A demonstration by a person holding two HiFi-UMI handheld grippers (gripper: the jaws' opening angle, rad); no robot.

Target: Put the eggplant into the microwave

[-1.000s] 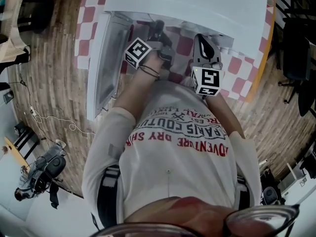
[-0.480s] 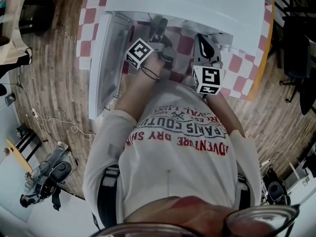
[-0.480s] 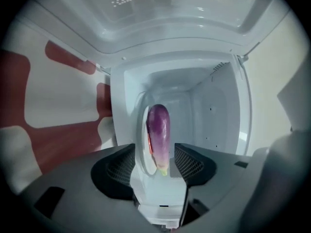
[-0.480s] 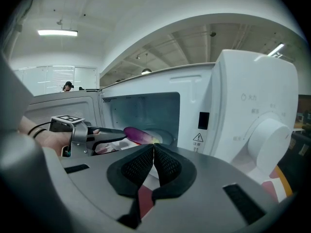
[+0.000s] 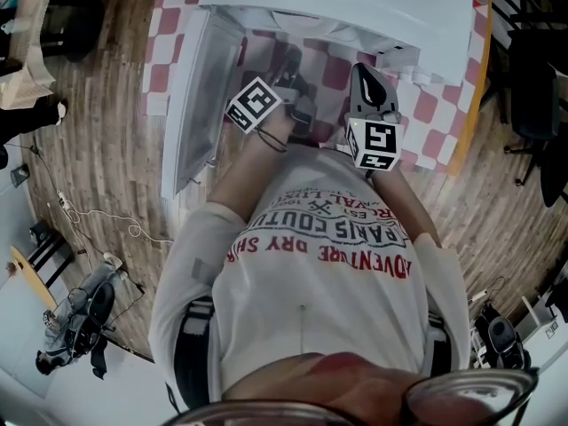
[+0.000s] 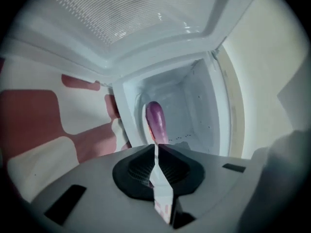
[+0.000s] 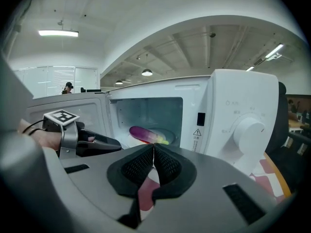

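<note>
Eggplant [image 7: 146,135] lies inside the microwave [image 7: 233,106], on the cavity floor. Nearest you, your right gripper [image 7: 153,147] has its jaws pressed together with nothing between them. Your left gripper [image 6: 156,147] has just been closing; its pads now meet, also on nothing.

Your right gripper view puts the left gripper at 9 o'clock, just outside the cavity mouth. The purple eggplant is beyond your jaws at 12 o'clock, and the control dial [image 7: 248,130] at 3 o'clock. Its far end looks greenish, perhaps the stem, though it is too small to be sure.

Your left gripper view looks straight into the cavity and shows the eggplant end-on, just past the jaw tips, with the open door [image 6: 121,18] at 11 o'clock.

Only the head view shows both grippers together above the checked cloth [image 5: 426,114]; you cannot make out the eggplant there.
</note>
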